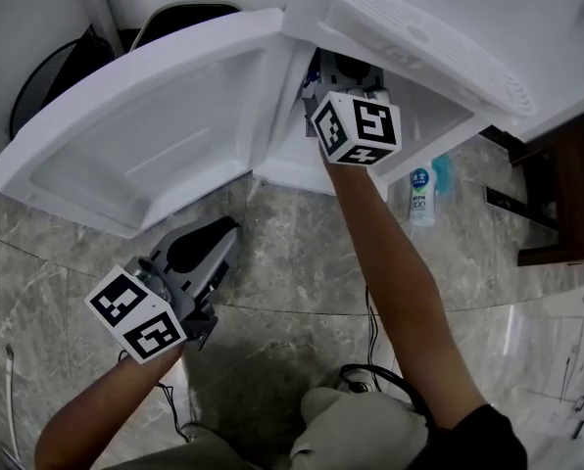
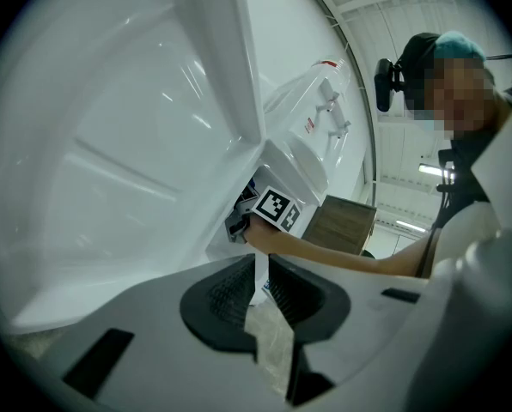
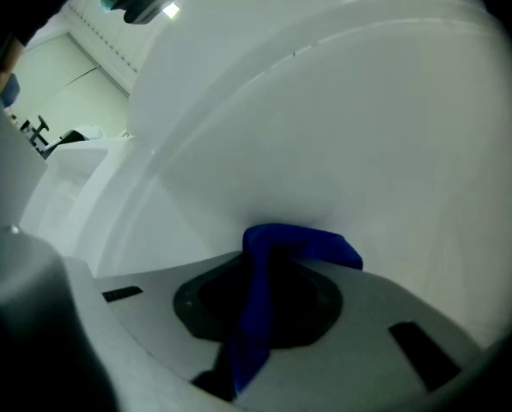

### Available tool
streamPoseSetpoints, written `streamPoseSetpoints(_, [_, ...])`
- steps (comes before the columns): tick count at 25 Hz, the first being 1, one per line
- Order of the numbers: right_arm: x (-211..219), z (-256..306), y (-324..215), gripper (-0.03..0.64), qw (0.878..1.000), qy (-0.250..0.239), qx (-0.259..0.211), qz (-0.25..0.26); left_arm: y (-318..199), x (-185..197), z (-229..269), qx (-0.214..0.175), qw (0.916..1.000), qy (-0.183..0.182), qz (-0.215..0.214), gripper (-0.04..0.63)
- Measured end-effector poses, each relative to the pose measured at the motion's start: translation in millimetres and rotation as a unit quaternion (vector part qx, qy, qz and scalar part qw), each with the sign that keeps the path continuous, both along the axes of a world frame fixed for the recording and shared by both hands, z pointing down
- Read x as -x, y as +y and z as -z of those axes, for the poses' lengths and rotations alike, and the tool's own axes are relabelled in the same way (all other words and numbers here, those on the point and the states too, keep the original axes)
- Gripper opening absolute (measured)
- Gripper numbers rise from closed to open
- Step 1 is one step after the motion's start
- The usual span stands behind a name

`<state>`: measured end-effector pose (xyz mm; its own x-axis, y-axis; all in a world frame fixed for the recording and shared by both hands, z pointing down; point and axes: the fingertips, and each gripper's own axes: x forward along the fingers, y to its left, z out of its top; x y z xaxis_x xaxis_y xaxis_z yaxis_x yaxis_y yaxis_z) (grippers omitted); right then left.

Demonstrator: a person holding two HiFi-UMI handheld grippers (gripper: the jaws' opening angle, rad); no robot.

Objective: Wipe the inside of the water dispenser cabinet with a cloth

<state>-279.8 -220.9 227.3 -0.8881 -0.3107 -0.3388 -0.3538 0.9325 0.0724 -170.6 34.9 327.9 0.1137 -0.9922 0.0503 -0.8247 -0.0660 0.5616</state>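
The white water dispenser cabinet (image 1: 272,164) stands with its door (image 1: 145,125) swung open to the left. My right gripper (image 1: 323,94) reaches into the cabinet, its marker cube just outside the opening. It is shut on a blue cloth (image 3: 295,243), which bunches against the white inner wall (image 3: 325,127); the right gripper (image 3: 265,269) points slightly upward at that wall. My left gripper (image 1: 221,241) hangs low over the floor in front of the door. Seen up close, the left gripper (image 2: 260,269) has its jaws nearly together, nothing between them.
A small bottle with a blue label (image 1: 421,196) stands on the marble floor (image 1: 302,262) right of the cabinet. Dark wooden furniture (image 1: 566,194) is at the far right. A black cable (image 1: 370,375) lies on the floor. A dark round object (image 1: 57,76) sits behind the door.
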Motion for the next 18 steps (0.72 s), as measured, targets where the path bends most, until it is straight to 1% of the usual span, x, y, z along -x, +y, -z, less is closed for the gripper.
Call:
streamPoseSetpoints(3, [3,1,-3,0.037,1.0,0.001,-0.001,0.0,2,1,-5,0.004,1.0,0.005,0.002,0.057])
streamPoseSetpoints(9, [24,5,-29,0.035,0.999,0.038,-0.013,-0.024,3,4,-6,0.002,1.0,0.005,0.003,0.057])
streamPoseSetpoints(14, [20,4,-27,0.035,0.999,0.032,0.001,-0.021,7,4,-4,0.002,1.0,0.004,0.003,0.057])
streamPoseSetpoints(18, [8,-7,-11,0.035,0.999,0.034,0.004,0.0,11,5,-3,0.001,1.0,0.005,0.005,0.057])
